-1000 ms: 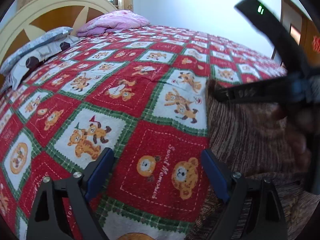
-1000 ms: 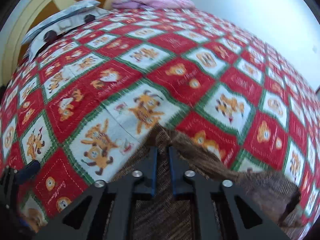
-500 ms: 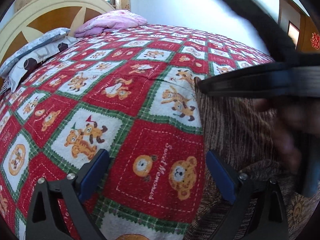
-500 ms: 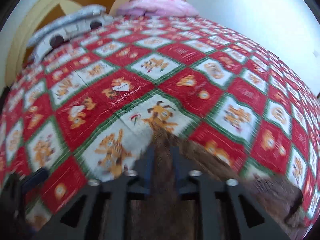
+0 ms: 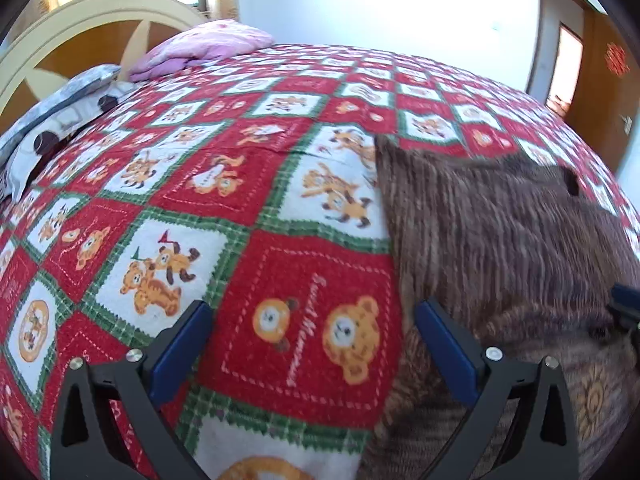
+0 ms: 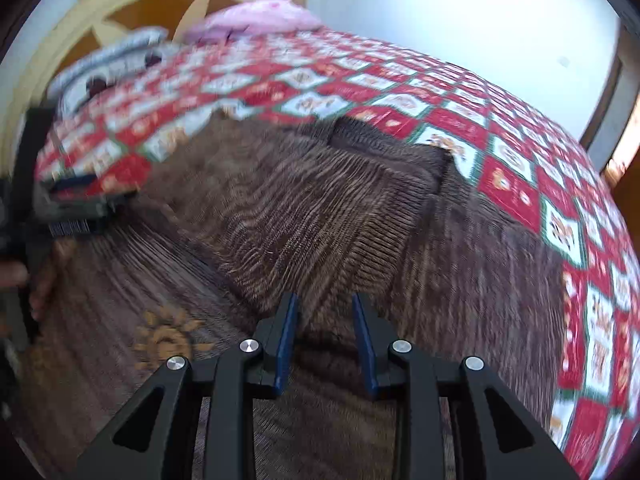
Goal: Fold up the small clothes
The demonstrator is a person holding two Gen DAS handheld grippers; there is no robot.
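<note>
A brown ribbed knit garment [image 5: 500, 248] with a yellow sun motif [image 6: 168, 340] lies on the red, white and green bear-print bedspread [image 5: 224, 184]. A folded part of it lies across the body [image 6: 328, 216]. My left gripper [image 5: 312, 320] is open and empty, low over the bedspread at the garment's left edge. My right gripper [image 6: 324, 320] is partly open and empty, just above the garment's middle. The left gripper also shows at the left edge of the right wrist view [image 6: 76, 204]. The right wrist view is motion-blurred.
A pink pillow [image 5: 208, 46] and a grey patterned pillow [image 5: 60, 116] lie by the cream and wood headboard [image 5: 84, 24]. A white wall stands behind the bed, and a wooden door [image 5: 604, 68] is at the far right.
My right gripper let go of the garment corner, opened, and drew back toward the garment's near side. It has left the left wrist view. The left gripper stayed open.
</note>
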